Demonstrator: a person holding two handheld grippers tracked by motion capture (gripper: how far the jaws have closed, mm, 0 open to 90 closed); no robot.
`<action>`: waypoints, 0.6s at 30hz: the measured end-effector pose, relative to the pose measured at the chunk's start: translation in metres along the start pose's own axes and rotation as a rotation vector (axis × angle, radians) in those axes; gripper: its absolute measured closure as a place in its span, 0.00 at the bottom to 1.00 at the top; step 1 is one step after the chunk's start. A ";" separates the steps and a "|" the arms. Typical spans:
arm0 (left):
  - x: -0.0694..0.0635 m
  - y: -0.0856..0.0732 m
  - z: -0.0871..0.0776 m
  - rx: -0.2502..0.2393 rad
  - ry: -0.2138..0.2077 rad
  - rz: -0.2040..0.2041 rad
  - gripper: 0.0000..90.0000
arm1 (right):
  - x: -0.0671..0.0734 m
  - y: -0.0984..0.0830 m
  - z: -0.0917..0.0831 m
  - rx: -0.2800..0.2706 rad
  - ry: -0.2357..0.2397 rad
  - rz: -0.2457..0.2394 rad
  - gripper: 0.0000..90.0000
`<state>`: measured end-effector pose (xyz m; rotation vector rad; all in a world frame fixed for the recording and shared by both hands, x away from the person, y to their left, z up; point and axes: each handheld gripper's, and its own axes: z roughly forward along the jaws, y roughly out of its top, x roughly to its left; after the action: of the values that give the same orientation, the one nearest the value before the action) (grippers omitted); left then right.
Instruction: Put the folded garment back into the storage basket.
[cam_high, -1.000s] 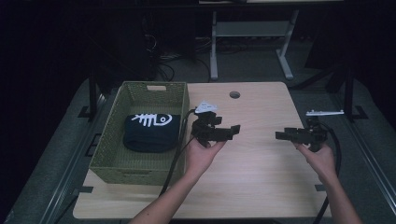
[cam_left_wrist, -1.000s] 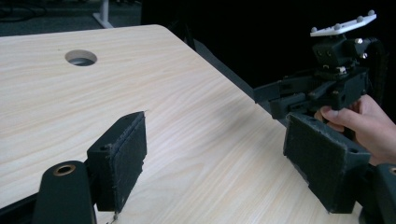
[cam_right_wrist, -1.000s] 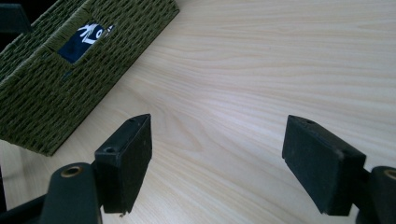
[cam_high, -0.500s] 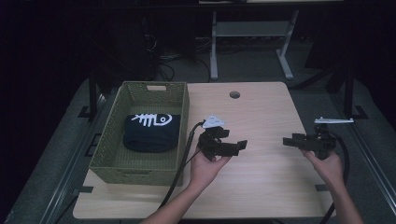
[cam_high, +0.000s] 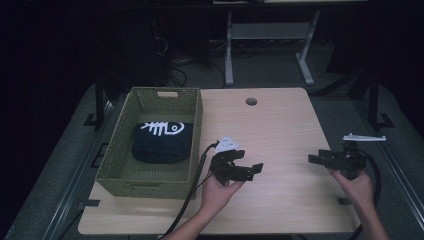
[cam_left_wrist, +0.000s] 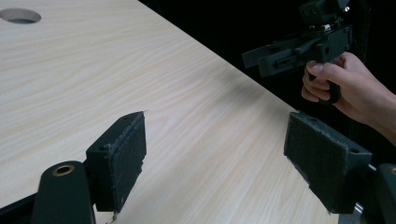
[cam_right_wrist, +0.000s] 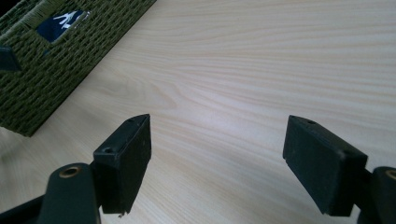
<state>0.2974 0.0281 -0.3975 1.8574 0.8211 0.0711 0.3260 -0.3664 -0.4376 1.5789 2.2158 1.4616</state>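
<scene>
A folded dark cloth with a white fish-bone print lies inside the green woven basket on the left part of the table; a bit of that print shows through the basket handle. My left gripper hovers just right of the basket, jaws wide apart with bare wood between them. My right gripper is held near the table's right edge, pointing left, also open and empty. In the left gripper view the right gripper appears in a hand at upper right.
The light wooden table has a round cable hole near its far edge. A black cable trails from the left gripper along the basket. A desk frame stands on the floor behind the table.
Both hands have drawn back toward the table's near edge and dropped lower. Both grippers stay open and empty.
</scene>
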 end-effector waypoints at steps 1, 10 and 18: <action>0.000 -0.002 -0.001 0.000 -0.001 0.001 0.23 | 0.000 -0.002 -0.001 -0.001 -0.006 0.000 0.26; -0.007 -0.026 -0.009 0.002 -0.015 0.036 0.23 | 0.005 -0.026 -0.005 -0.020 -0.013 -0.006 0.26; -0.009 -0.047 -0.011 0.021 -0.028 0.047 0.23 | 0.018 -0.046 0.002 -0.018 -0.055 -0.015 0.26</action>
<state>0.2628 0.0417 -0.4295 1.8939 0.7616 0.0656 0.2861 -0.3526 -0.4628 1.5737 2.1746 1.4124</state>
